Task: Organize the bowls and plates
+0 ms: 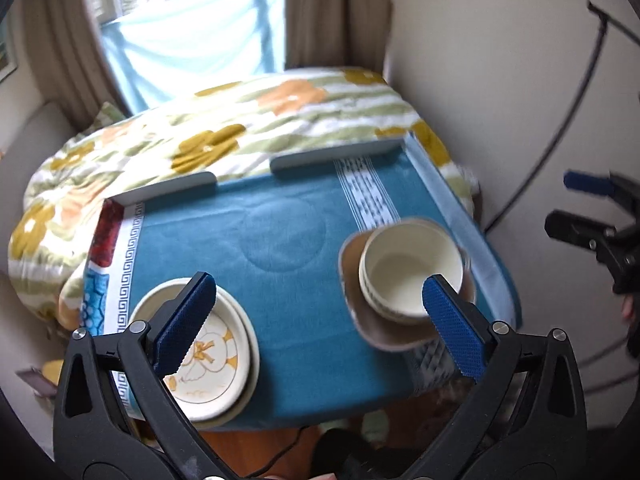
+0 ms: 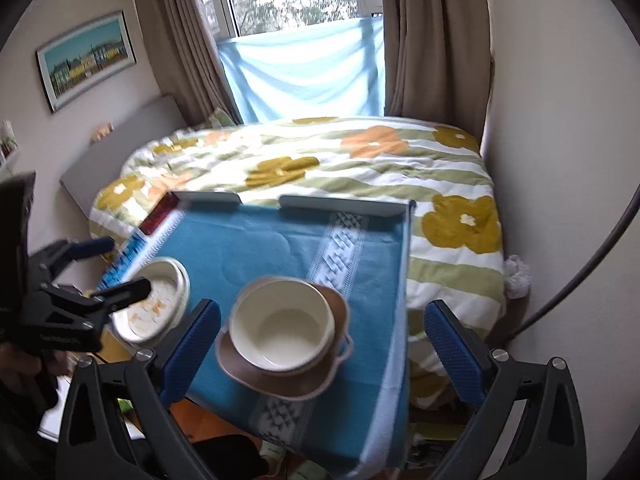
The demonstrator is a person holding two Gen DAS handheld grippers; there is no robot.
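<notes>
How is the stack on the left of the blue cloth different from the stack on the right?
The left stack is flat round plates, the top one with an orange pattern; the right stack is deep plain cream bowls standing on a brown dish. The left sits at the cloth's edge. Both lie free.

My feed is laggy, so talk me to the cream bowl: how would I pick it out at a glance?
Find the teal cloth covering the table in front of the flowered bed. On its right half sits a brown plate with rounded corners, and the cream bowl stands on it. It is deep and plain inside, unlike the shallow flower-painted plates stacked at the left.
</notes>
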